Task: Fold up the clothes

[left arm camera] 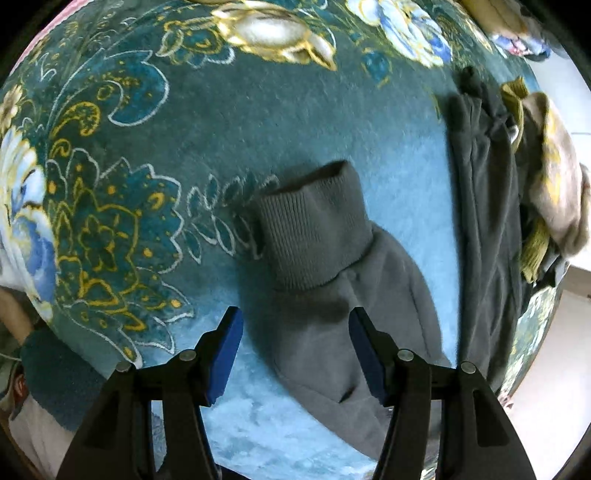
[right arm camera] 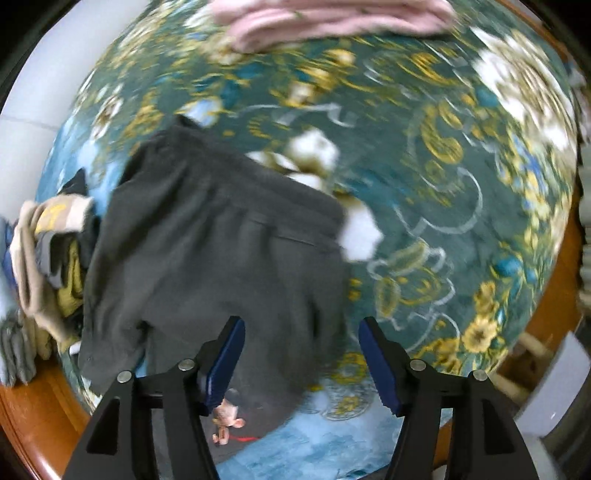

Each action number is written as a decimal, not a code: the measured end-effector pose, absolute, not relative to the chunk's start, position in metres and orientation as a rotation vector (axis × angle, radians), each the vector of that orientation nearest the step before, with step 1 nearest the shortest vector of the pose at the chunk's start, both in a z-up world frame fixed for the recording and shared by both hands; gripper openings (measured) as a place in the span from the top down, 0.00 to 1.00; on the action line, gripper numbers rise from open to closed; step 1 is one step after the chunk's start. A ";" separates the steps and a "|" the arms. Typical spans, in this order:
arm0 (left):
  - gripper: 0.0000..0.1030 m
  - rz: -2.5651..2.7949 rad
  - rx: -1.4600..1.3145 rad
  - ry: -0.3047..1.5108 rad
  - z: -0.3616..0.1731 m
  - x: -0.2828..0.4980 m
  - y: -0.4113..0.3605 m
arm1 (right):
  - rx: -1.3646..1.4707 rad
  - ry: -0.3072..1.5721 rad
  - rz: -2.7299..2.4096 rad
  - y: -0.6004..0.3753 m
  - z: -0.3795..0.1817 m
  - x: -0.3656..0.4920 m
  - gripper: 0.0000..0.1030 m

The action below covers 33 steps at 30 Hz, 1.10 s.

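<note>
A grey sweatshirt lies on a teal floral carpet. In the left wrist view its sleeve [left arm camera: 343,295] with a ribbed cuff [left arm camera: 314,225] runs up between the fingers of my left gripper [left arm camera: 295,350], which is open and hovers just above it. In the right wrist view the dark grey body of the garment [right arm camera: 221,258] lies spread and wrinkled, with a small cartoon print [right arm camera: 227,421] near the bottom. My right gripper [right arm camera: 301,358] is open above the garment's lower right edge. The right wrist view is blurred.
A dark folded stretch of the garment [left arm camera: 484,221] lies at the right in the left wrist view. A heap of beige, olive and grey clothes [right arm camera: 48,266] sits beside it, also in the left wrist view [left arm camera: 554,192]. Folded pink cloth [right arm camera: 332,18] lies far off. A wooden rim [right arm camera: 33,413] borders the carpet.
</note>
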<state>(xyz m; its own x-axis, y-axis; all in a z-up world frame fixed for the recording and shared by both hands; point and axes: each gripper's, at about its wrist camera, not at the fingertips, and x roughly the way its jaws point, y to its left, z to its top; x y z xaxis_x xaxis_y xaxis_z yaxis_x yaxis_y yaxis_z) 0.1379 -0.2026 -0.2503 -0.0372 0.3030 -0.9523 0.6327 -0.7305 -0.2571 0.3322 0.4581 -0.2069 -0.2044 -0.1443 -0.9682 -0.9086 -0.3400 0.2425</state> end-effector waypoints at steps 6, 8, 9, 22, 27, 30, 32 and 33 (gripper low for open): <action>0.51 -1.816 1.978 0.993 -0.266 0.139 -0.199 | -1.337 1.455 1.546 0.466 -0.242 0.350 0.33; 0.74 -1.789 1.973 1.042 -0.268 0.140 -0.200 | -1.307 1.503 1.527 0.469 -0.248 0.349 0.34; 0.79 -1.780 1.967 1.041 -0.268 0.141 -0.201 | -1.292 1.533 1.519 0.469 -0.250 0.348 0.40; 0.96 -1.907 1.925 0.997 -0.180 0.119 -0.197 | -1.231 1.550 1.705 0.469 -0.161 0.338 0.95; 0.96 -1.731 1.969 0.948 -0.182 0.141 -0.205 | -1.269 1.556 1.663 0.459 -0.150 0.356 0.95; 0.96 -1.666 1.974 1.021 -0.180 0.132 -0.208 | -1.284 1.566 1.634 0.457 -0.146 0.353 0.95; 0.96 -1.660 1.967 1.046 -0.175 0.111 -0.202 | -1.277 1.562 1.674 0.461 -0.136 0.330 0.95; 0.96 -1.665 1.966 1.045 -0.172 0.098 -0.198 | -1.273 1.561 1.693 0.463 -0.130 0.318 0.95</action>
<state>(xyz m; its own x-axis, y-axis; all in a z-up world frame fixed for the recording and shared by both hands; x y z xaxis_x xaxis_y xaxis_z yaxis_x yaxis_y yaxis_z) 0.0983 -0.1976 -0.1720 0.0321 0.3028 -0.9525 0.7260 -0.6620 -0.1860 0.3180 0.4625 -0.1302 -0.4347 -0.2231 -0.8725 -0.8516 -0.2133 0.4788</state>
